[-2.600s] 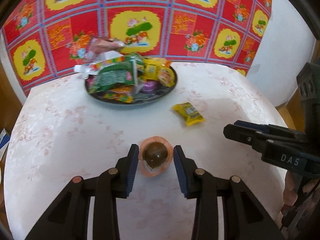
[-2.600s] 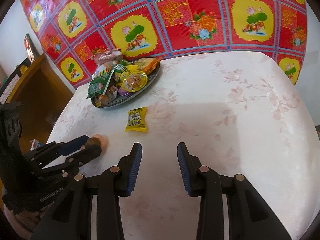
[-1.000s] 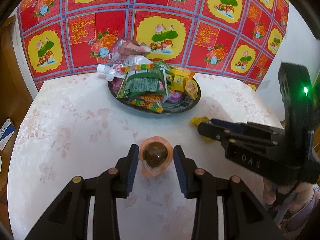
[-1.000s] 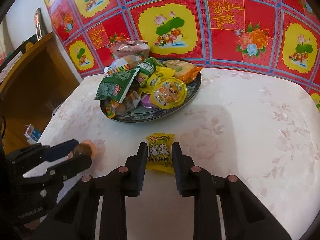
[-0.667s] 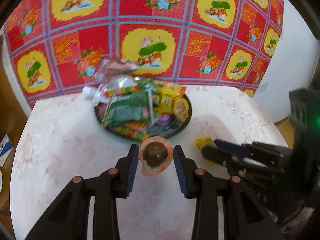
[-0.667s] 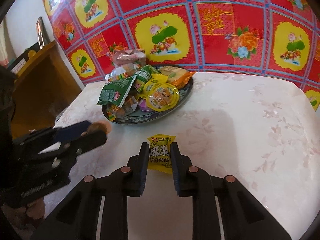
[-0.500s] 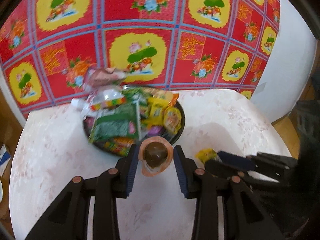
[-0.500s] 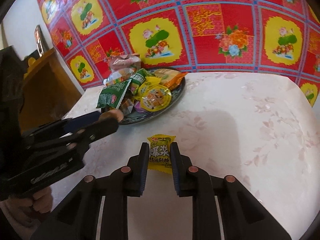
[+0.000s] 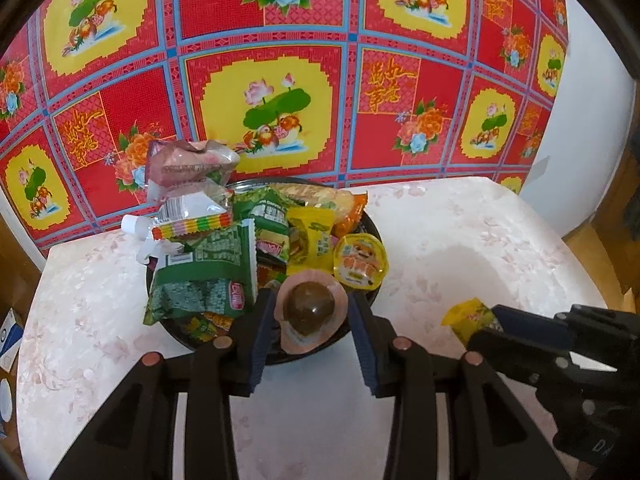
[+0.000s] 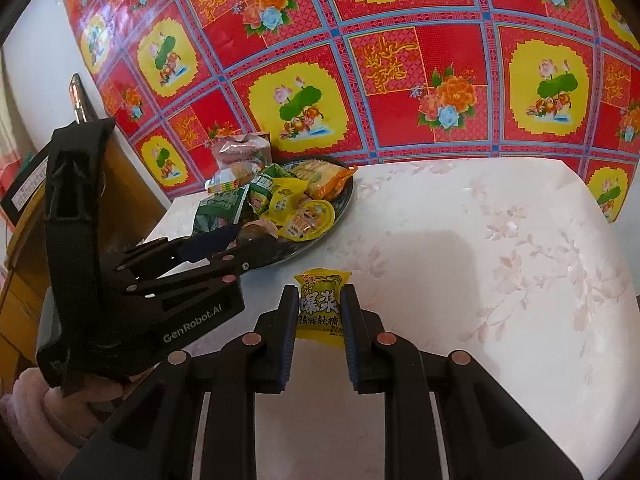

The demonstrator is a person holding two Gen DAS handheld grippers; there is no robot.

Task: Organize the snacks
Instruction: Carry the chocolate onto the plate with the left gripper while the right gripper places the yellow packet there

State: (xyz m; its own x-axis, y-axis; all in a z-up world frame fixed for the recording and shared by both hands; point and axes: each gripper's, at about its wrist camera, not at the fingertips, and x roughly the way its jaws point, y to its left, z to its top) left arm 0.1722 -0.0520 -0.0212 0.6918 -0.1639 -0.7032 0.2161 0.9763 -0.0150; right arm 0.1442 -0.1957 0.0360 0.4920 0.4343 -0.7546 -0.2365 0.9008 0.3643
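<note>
The left gripper (image 9: 310, 320) holds a round brown jelly cup (image 9: 310, 311) with a peach-coloured rim between its blue-padded fingers (image 9: 262, 332); the jaws are easing open at this moment, though both pads appear to touch the cup's rim. The cup sits at the very tips of the fingers, over the near edge of the dark round plate (image 9: 370, 224), which lies straight ahead of this gripper. The plate is heaped with snacks: a green packet (image 9: 208, 276) ahead and to the left of the fingertips, a yellow-lidded jelly cup (image 9: 361, 263) just ahead and to the right, and a pink bag (image 9: 188, 164) at the far side of the pile.

The right gripper (image 10: 320, 316) is clamped tight on a yellow candy packet (image 10: 320, 306) printed with Chinese characters. The packet stands upright between the two pads, its top edge sticking out beyond the fingertips. From the right wrist camera, the plate (image 10: 340, 204) lies ahead and to the left of this gripper, and the left gripper (image 10: 240, 242) reaches in from the left with its tips at the plate's near rim. A hand (image 10: 52, 404) in a pink sleeve grips that tool's handle. Both grippers are over the pale floral table (image 10: 500, 260).
</note>
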